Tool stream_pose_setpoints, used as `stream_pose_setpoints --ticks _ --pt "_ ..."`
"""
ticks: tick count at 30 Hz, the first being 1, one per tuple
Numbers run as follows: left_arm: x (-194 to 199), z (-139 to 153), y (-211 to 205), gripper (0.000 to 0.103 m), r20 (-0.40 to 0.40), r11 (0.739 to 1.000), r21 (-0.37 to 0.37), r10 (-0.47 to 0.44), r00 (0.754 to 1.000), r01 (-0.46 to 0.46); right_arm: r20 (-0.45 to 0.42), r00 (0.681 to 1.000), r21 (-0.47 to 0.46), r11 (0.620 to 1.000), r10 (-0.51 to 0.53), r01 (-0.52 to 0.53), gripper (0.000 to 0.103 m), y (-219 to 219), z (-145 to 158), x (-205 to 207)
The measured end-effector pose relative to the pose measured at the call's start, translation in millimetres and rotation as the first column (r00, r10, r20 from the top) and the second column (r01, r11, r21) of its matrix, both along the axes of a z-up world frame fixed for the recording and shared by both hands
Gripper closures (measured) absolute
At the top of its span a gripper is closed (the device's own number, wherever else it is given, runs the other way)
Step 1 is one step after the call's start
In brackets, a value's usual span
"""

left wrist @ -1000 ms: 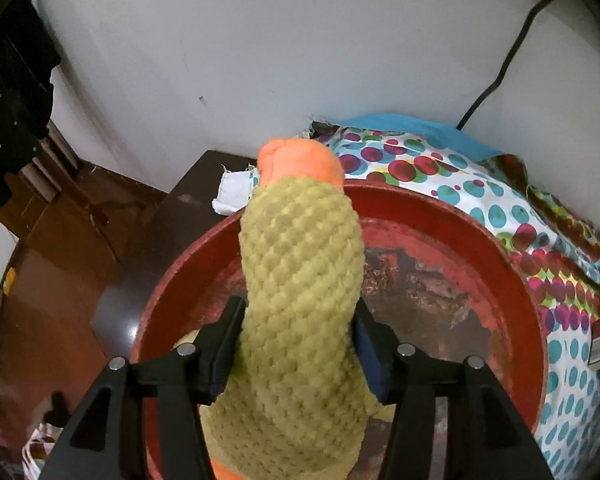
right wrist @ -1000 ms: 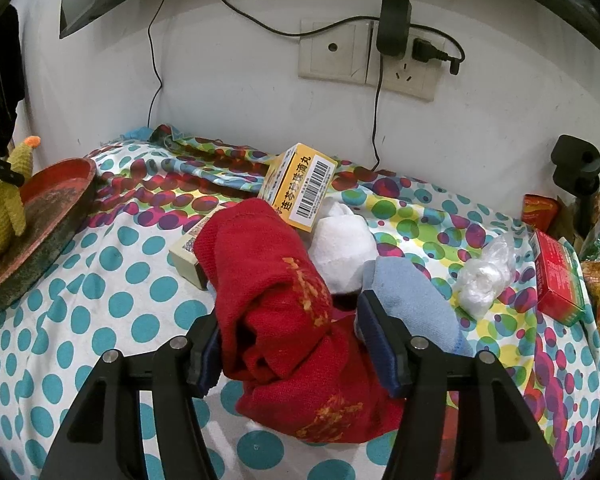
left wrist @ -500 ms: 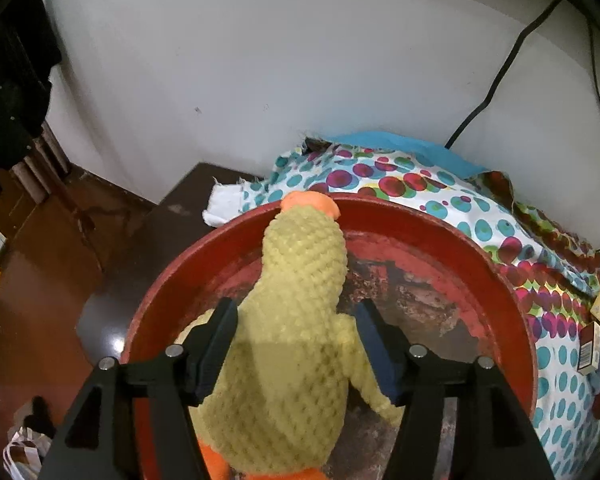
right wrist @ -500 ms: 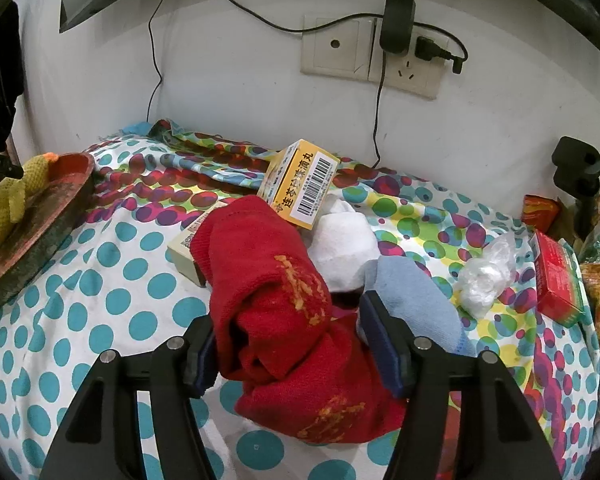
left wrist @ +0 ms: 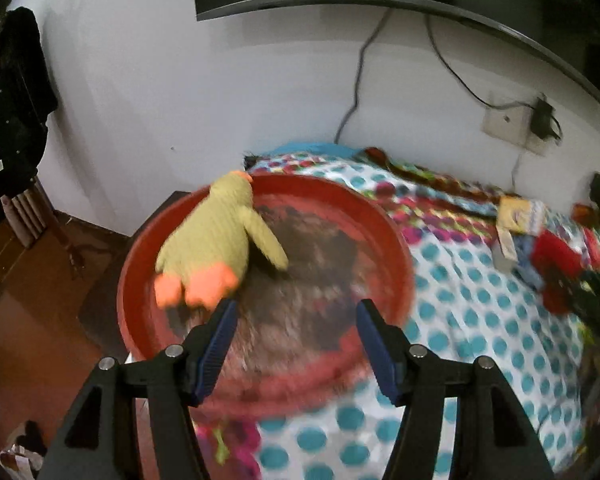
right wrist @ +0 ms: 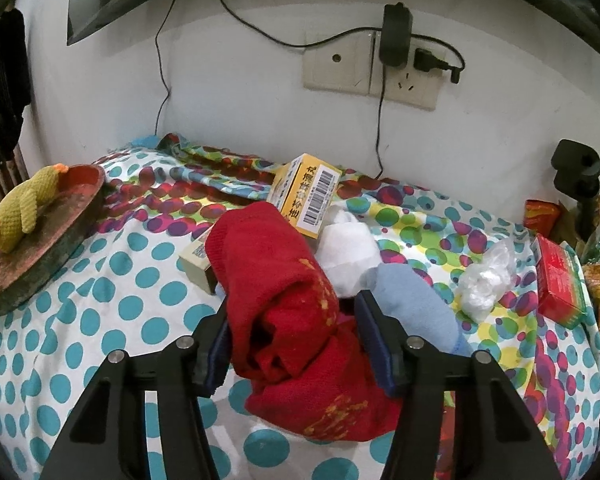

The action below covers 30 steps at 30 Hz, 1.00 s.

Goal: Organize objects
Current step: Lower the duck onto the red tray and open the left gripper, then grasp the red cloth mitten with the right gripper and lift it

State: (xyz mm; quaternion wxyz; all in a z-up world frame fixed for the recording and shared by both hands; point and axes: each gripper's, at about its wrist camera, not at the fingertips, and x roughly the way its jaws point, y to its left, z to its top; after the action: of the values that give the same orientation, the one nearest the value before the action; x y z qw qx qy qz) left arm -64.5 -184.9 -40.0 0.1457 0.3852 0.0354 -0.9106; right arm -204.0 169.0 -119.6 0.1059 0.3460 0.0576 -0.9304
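Observation:
A yellow plush duck [left wrist: 216, 236] with orange feet lies in the red tray [left wrist: 396, 248] at its left side; it also shows in the right wrist view [right wrist: 24, 204] in the tray [right wrist: 80, 208]. My left gripper [left wrist: 294, 316] is open and empty, pulled back above the tray's near rim. My right gripper [right wrist: 294, 312] is shut on a red cloth [right wrist: 284, 296] that lies on the polka-dot cover [right wrist: 112, 300].
Behind the red cloth are a yellow barcode box [right wrist: 308, 194], a white cloth bundle [right wrist: 348, 244], a light blue cloth [right wrist: 412, 300] and a small beige box [right wrist: 196, 260]. A plastic bag [right wrist: 484, 280] and red box [right wrist: 560, 280] lie right. The wall with socket [right wrist: 356, 64] is close behind.
My left gripper opened, released the duck into the tray and pulled back and to the right. My right gripper has stayed closed on the red cloth, almost unmoved.

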Motion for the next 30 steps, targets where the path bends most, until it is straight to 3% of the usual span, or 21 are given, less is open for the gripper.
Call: stream_pose_setpoints --ticks 12,18,22,28,30 --pt "51 -15 17 0.04 -0.004 1.0 0.017 0.009 1.0 -0.009 0.0 1.0 -0.017 1.0 -0.004 0.004 0.055 -18 40 23" --pt "73 -21 2 0.04 -0.036 0.996 0.082 0.026 0.999 -0.023 0.055 0.998 0.074 0.997 -0.028 0.024 0.074 -30 30 15" --pt "84 -19 -6 0.04 -0.049 0.993 0.116 0.018 0.999 -0.013 0.077 0.997 0.053 0.998 -0.022 0.018 0.079 -32 32 15" --pt "92 -16 -16 0.04 -0.085 0.995 0.103 0.027 0.996 -0.018 0.049 0.999 0.042 0.999 -0.018 0.016 0.081 -38 50 30" --pt "89 -20 -19 0.04 -0.062 0.995 0.096 0.038 0.997 -0.032 0.04 0.999 0.033 0.999 -0.006 0.005 0.081 -42 59 36"
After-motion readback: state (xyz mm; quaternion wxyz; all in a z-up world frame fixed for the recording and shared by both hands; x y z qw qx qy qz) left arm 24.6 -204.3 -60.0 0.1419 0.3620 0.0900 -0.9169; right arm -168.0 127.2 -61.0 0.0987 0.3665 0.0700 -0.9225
